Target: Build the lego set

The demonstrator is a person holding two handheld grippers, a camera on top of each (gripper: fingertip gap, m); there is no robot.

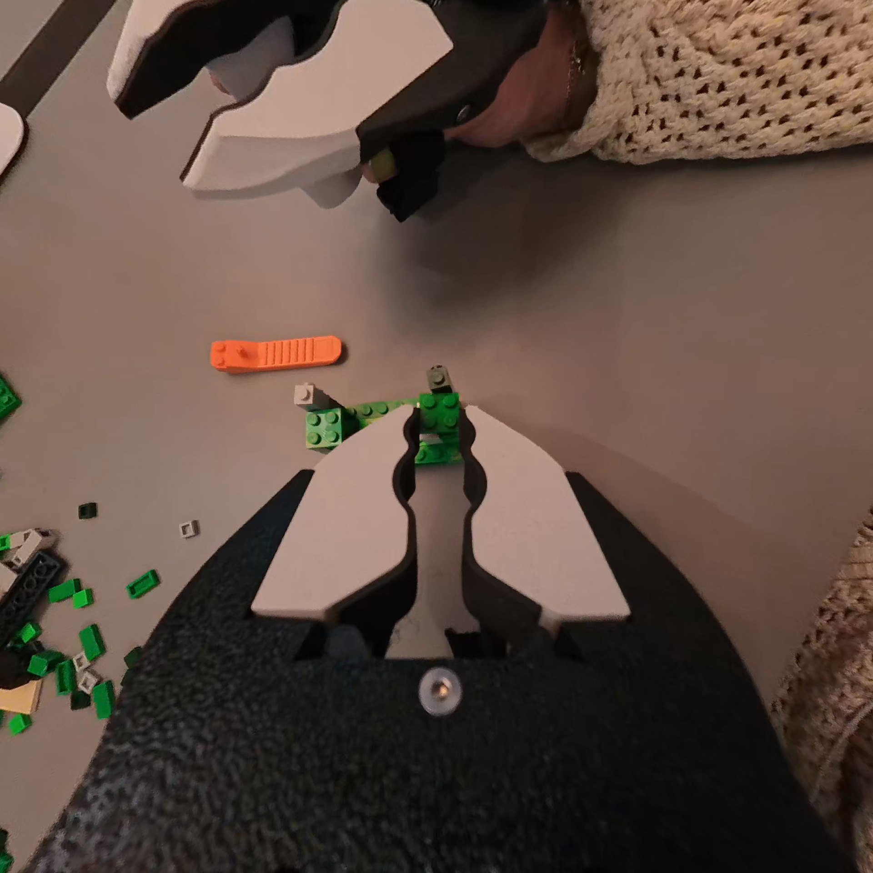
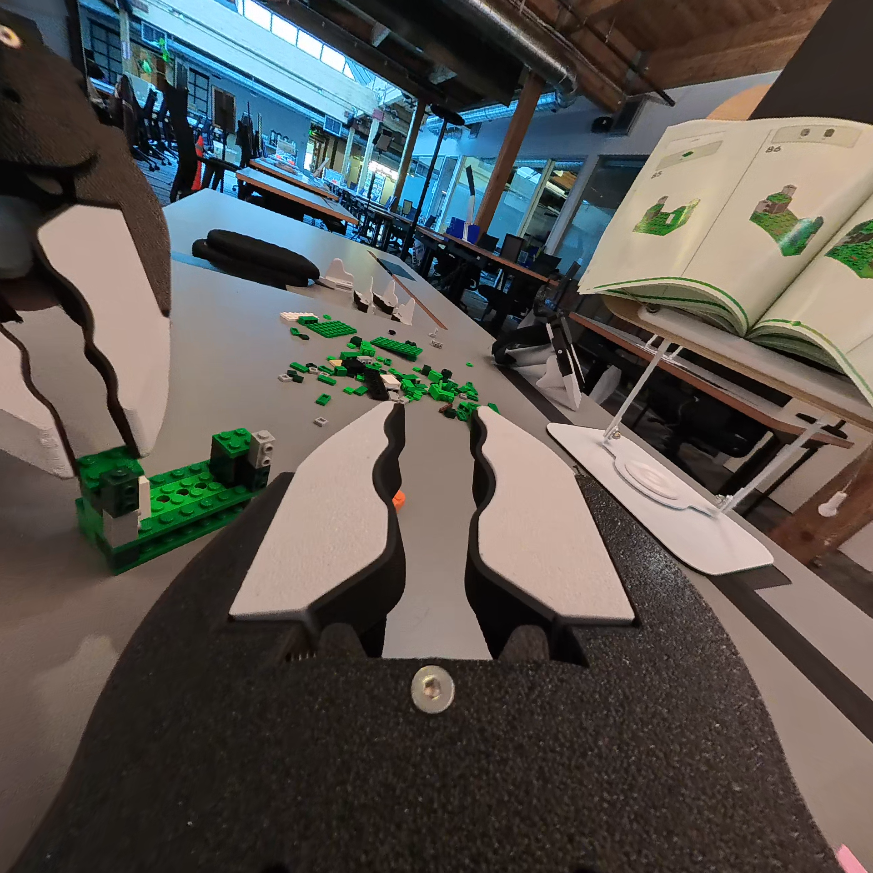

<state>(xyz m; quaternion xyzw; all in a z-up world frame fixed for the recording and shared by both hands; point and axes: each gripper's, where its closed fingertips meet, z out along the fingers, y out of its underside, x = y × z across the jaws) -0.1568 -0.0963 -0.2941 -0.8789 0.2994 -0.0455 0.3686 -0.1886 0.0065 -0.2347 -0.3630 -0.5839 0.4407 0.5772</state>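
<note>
Careful: your left gripper [image 1: 440, 415] seems clamped on the build [image 1: 439, 415]; your right gripper [image 2: 437, 411] gapes empty, and twisting could pop bricks loose.

R gripper [image 2: 437, 413] low over grey worktop [image 2: 226, 378], fingers [image 2: 330, 510] apart w/ nothing between; bit of orange [image 2: 399, 500] peeks past inner edge of its left finger. L gripper [image 2: 101, 453] at frame left, tips down on left end of green lego build [image 2: 175, 496], which has grey + dark blocks on top. Loose pile of green/black/white bricks [image 2: 378, 373] farther back. Open instruction booklet [image 2: 756, 226] on white stand [image 2: 661, 496] at right. Black pouches [image 2: 255, 260] beyond.
</note>
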